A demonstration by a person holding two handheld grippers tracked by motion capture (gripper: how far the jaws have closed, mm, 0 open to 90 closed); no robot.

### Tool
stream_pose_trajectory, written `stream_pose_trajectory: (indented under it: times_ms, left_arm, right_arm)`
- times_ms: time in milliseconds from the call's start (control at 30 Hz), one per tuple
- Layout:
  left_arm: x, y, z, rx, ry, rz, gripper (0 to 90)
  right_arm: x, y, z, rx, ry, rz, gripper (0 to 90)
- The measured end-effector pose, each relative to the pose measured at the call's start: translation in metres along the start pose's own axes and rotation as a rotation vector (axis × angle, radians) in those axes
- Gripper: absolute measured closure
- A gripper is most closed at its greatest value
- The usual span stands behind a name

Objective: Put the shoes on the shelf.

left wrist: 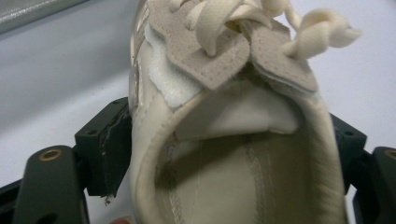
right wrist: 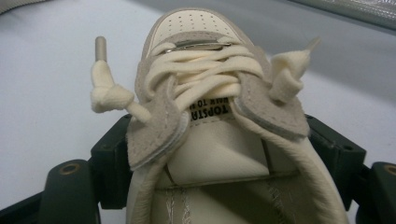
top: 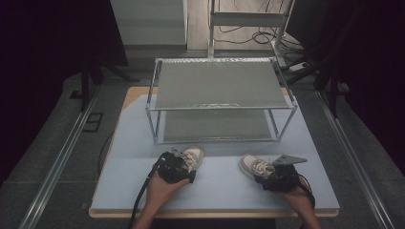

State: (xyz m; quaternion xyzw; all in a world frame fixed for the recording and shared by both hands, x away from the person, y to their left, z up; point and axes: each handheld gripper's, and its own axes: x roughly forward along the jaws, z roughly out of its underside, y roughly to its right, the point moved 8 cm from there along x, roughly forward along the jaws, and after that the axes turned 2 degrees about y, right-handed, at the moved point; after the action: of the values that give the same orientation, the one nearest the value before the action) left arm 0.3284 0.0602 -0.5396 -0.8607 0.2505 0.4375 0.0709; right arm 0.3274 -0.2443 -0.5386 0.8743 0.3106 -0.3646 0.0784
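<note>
Two cream and beige sneakers sit on the pale blue mat. The left shoe (top: 193, 156) lies at centre-left, toe pointing away and to the right. My left gripper (top: 177, 167) is shut on its heel end, and in the left gripper view its black jaws press both sides of the left shoe (left wrist: 233, 140). The right shoe (top: 253, 165) lies at centre-right, toe pointing left. My right gripper (top: 277, 177) clamps its rear, with the jaws against both flanks of the right shoe (right wrist: 215, 140). Knotted laces stick out on both.
A two-tier metal rack (top: 220, 86) with mesh shelves stands on the far half of the mat (top: 133, 157), just behind the shoes. Both shelves are bare. Cables trail from each gripper toward the table's near edge.
</note>
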Motion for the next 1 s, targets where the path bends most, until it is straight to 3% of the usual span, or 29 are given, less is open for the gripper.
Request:
stream_pose_trajectory:
  times_ms: [233,633,1000]
  left_arm:
    - [-0.005,-0.004,0.0,0.004,0.042,-0.016,28.9]
    - [-0.011,-0.004,-0.001,-0.005,0.097,0.037,29.8]
    - [-0.017,-0.003,-0.017,0.013,0.123,0.041,29.8]
  right_arm:
    - [-0.002,0.0,-0.001,0.01,-0.005,-0.016,26.9]
    - [-0.005,0.001,-0.005,0.047,0.025,-0.019,27.8]
    - [-0.003,-0.002,-0.034,0.053,0.075,-0.009,27.9]
